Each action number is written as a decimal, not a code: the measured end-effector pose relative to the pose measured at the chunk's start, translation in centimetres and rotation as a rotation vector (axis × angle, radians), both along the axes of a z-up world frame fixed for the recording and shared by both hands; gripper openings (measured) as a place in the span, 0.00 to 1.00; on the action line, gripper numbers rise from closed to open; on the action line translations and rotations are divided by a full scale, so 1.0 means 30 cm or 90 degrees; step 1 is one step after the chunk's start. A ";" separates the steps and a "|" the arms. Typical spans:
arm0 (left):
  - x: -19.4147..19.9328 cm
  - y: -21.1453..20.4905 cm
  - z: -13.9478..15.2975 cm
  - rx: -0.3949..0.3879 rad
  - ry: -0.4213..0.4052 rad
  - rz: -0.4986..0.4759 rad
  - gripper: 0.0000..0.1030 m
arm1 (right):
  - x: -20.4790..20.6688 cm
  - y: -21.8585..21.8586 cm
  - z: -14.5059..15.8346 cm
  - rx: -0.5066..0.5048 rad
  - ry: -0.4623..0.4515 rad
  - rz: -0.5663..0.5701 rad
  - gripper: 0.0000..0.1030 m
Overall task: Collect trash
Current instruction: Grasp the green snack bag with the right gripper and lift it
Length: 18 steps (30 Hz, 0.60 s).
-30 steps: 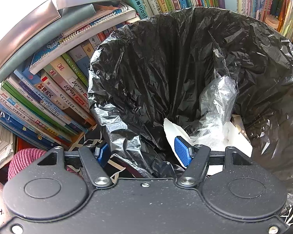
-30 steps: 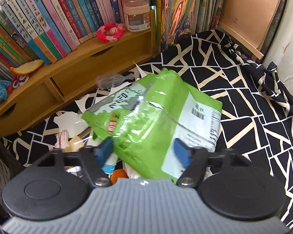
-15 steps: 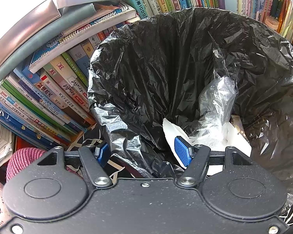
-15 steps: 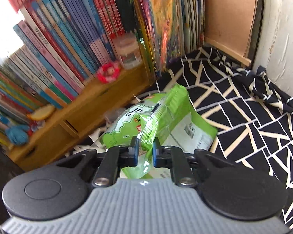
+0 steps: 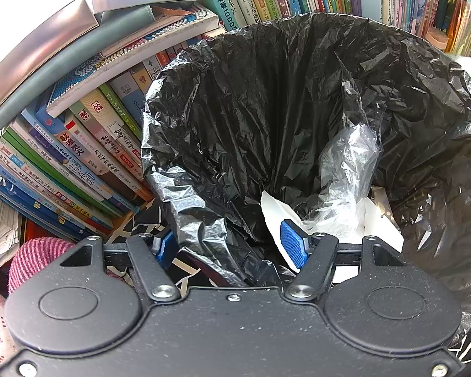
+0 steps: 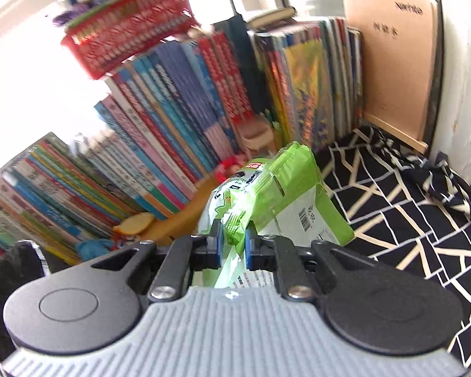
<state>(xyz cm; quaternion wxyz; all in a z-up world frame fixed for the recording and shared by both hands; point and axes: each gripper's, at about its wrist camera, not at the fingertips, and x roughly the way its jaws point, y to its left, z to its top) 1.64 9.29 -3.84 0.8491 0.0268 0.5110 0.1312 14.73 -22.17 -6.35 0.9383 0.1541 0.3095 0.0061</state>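
Now the right gripper [image 6: 232, 246] pinches the green packet [image 6: 276, 201], lifted clear of the cloth [image 6: 408, 220]; the left gripper [image 5: 232, 245] apparently clamps the bin liner [image 5: 267, 100], ready for depositing.

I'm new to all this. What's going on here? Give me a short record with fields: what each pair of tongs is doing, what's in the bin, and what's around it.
Left tongs: closed across the near rim of the black bin liner, holding it
Right tongs: shut on a green snack bag, held off the patterned cloth
Inside the bin: crumpled clear plastic and white paper
Surroundings: rows of books, a red basket on top of them
Task stage: snack bag not yet in the bin
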 end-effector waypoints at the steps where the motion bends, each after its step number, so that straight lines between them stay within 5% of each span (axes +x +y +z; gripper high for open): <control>1: 0.000 0.000 0.000 0.000 0.000 0.000 0.63 | -0.006 0.008 0.013 0.002 -0.006 0.008 0.16; 18: 0.003 0.000 0.003 -0.004 -0.006 0.002 0.63 | -0.217 0.257 0.316 0.114 -0.154 0.283 0.16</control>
